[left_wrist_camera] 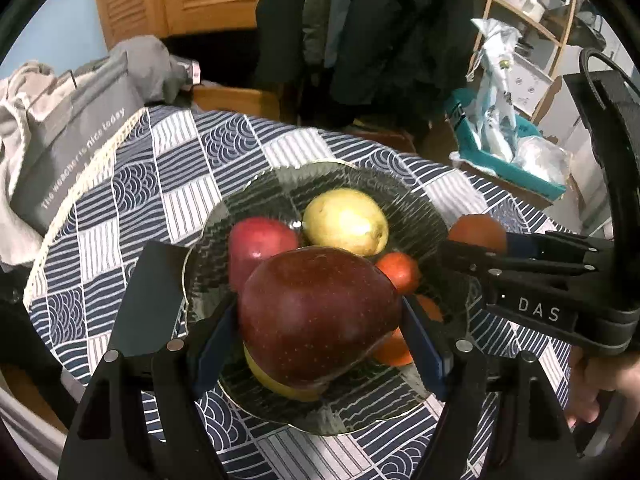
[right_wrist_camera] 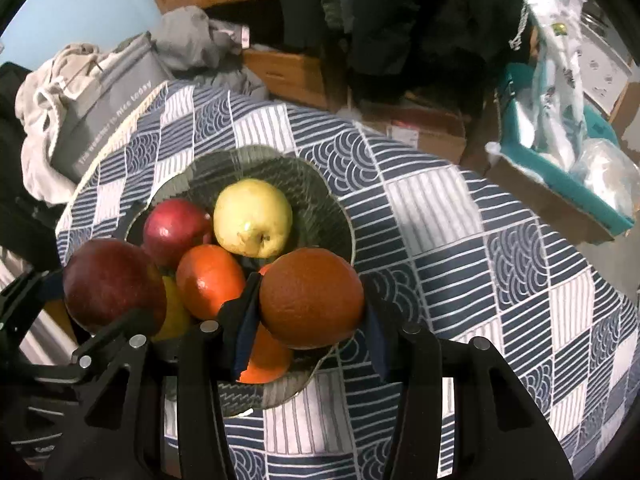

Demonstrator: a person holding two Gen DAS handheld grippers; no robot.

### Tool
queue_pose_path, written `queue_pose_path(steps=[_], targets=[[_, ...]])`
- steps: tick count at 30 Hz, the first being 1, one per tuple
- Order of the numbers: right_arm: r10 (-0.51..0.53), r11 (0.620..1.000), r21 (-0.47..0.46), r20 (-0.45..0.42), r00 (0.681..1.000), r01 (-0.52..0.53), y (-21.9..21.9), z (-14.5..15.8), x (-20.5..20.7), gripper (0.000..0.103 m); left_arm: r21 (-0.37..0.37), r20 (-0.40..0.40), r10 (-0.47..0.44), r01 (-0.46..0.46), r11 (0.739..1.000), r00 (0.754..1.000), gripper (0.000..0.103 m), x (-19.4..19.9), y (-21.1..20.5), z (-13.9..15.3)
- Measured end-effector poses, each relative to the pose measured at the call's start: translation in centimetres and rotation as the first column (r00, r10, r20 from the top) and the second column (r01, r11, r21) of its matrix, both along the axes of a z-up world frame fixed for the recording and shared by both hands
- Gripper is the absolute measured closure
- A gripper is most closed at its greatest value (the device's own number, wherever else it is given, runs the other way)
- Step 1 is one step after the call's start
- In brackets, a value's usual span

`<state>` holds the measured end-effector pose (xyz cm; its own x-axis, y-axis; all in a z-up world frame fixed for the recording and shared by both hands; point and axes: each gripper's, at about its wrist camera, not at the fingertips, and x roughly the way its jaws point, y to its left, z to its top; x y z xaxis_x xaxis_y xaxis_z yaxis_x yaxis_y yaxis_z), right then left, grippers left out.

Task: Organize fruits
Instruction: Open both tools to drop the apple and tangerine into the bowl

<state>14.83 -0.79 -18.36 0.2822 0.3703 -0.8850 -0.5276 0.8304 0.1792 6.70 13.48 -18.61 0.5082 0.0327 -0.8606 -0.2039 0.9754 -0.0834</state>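
My left gripper (left_wrist_camera: 320,320) is shut on a large dark red apple (left_wrist_camera: 316,312), held just above a dark glass plate (left_wrist_camera: 256,196). In the plate lie a yellow apple (left_wrist_camera: 346,220), a smaller red apple (left_wrist_camera: 256,242) and several oranges (left_wrist_camera: 400,270). My right gripper (right_wrist_camera: 310,312) is shut on an orange (right_wrist_camera: 310,298) over the plate's (right_wrist_camera: 320,196) right rim. In the right wrist view the left gripper's red apple (right_wrist_camera: 112,284) hangs at the left, beside an orange (right_wrist_camera: 208,280), the yellow apple (right_wrist_camera: 254,216) and the red apple (right_wrist_camera: 174,228). In the left wrist view the right gripper's body (left_wrist_camera: 540,280) enters from the right with its orange (left_wrist_camera: 478,232).
The plate sits on a round table under a blue and white patterned cloth (right_wrist_camera: 460,248). A grey bag (left_wrist_camera: 68,144) and clothes lie at the table's left edge. A teal box (right_wrist_camera: 560,176) with plastic bags stands beyond the right edge. Dark coats hang behind.
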Motion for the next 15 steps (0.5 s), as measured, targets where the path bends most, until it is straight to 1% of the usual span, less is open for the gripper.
queue_pose_path(steps=[4, 11, 15], targets=[[0.009, 1.000, -0.004, -0.023, 1.000, -0.009, 0.6, -0.7, 0.3, 0.057, -0.018, -0.027, 0.009, -0.009, 1.000, 1.000, 0.023, 0.2, 0.3, -0.8], [0.020, 1.000, 0.017, -0.057, 0.998, -0.019, 1.0, -1.3, 0.6, 0.056, 0.014, -0.041, 0.003, -0.002, 1.000, 0.999, 0.022, 0.4, -0.2, -1.1], [0.025, 0.999, 0.022, -0.074, 0.997, -0.024, 0.9, -1.5, 0.6, 0.055, 0.007, -0.052, 0.004, -0.003, 1.000, 0.999, 0.022, 0.5, -0.3, -1.0]])
